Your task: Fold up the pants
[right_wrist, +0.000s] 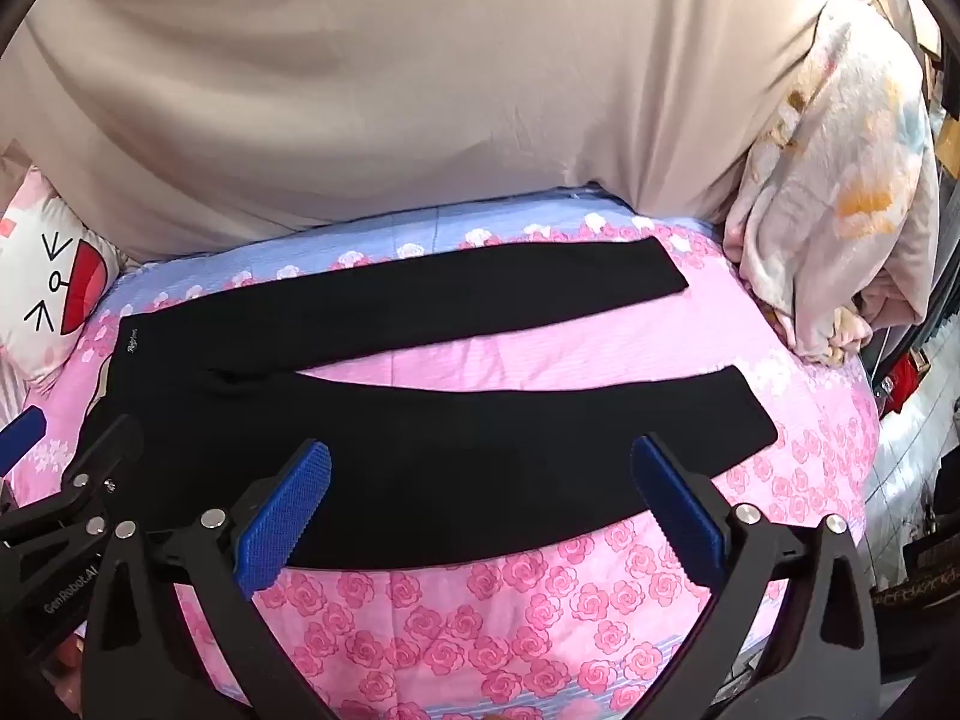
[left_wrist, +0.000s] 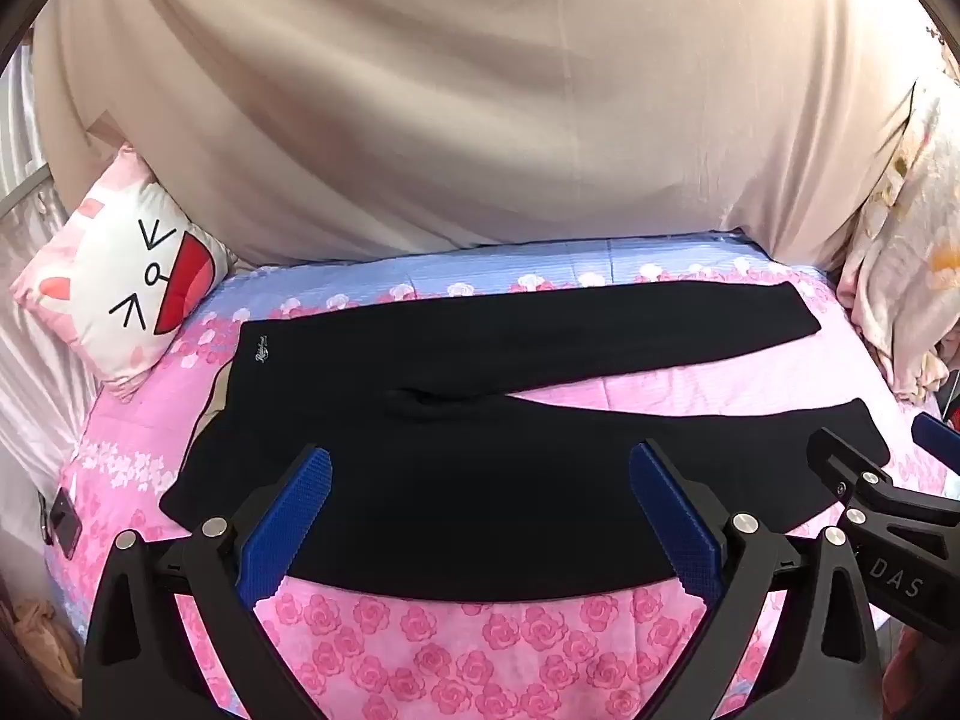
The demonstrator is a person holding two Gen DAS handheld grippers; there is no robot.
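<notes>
Black pants [left_wrist: 456, 462] lie flat on a pink rose-print bed cover [left_wrist: 456, 630], waistband to the left, both legs stretched to the right and spread apart. In the right wrist view the pants [right_wrist: 450, 438] show both cuffs. My left gripper [left_wrist: 480, 468] hovers open over the near hip and thigh, nothing between its blue pads. My right gripper [right_wrist: 480, 468] is open above the near leg, also holding nothing. The right gripper [left_wrist: 882, 450] shows at the left wrist view's right edge, beside the near leg's cuff. The left gripper [right_wrist: 66, 438] shows at the right wrist view's left edge.
A cat-face pillow [left_wrist: 120, 282] leans at the bed's left end. A beige sheet [left_wrist: 480, 108] hangs behind the bed. A bundled floral blanket [right_wrist: 840, 210] sits at the right end. A dark phone [left_wrist: 63, 522] lies on the cover's left edge.
</notes>
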